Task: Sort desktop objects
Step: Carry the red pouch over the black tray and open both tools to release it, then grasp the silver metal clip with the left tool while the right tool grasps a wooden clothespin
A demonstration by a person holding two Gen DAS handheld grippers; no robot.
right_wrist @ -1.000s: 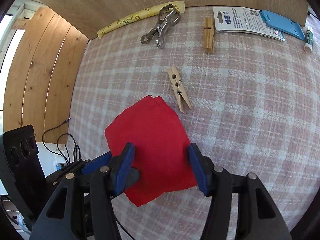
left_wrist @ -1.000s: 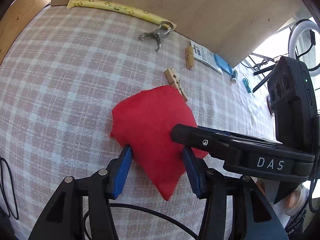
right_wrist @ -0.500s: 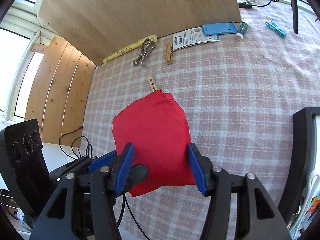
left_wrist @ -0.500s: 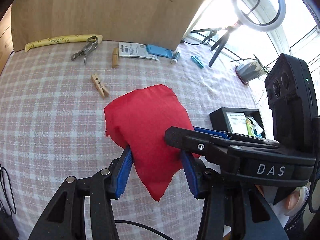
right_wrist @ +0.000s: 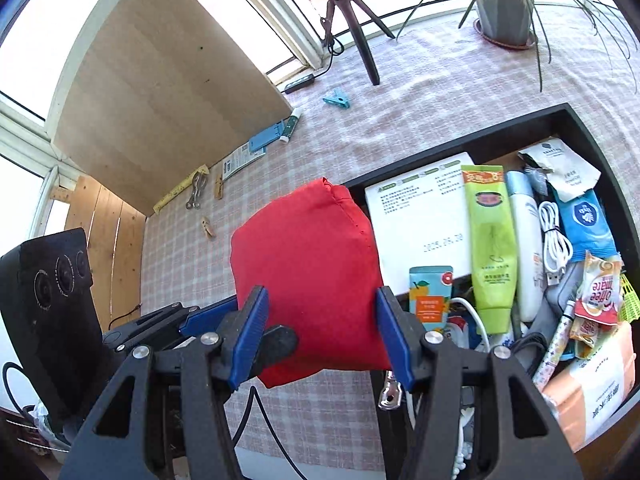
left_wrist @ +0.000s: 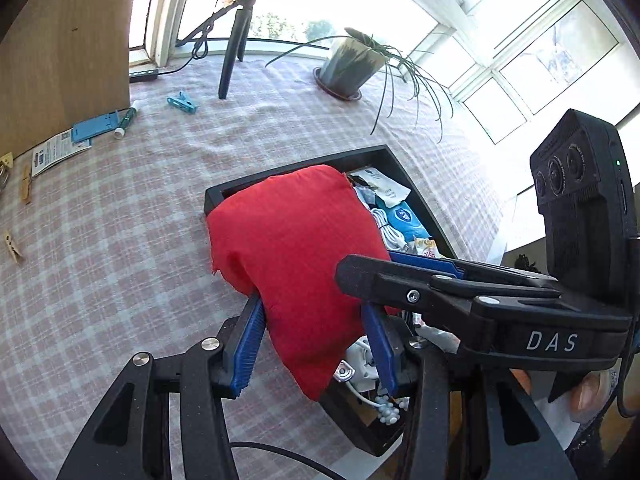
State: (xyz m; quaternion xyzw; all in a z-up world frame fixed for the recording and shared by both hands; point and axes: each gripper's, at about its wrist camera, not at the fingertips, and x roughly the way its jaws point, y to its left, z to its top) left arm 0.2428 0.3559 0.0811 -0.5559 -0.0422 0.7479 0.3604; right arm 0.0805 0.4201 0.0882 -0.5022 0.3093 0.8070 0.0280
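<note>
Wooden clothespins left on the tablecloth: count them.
2. One wooden clothespin lies by the leaflet near the board; the other wooden clothespin lies alone, nearer the camera. The red cloth bag may hide more.

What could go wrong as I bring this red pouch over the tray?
1. The black tray is already crowded with tubes, cables and packets, so the soft red fabric pouch may perch on top or spill over the rim.
2. Both tools, left and right, pinch one end; uneven release could drag it sideways.
</note>
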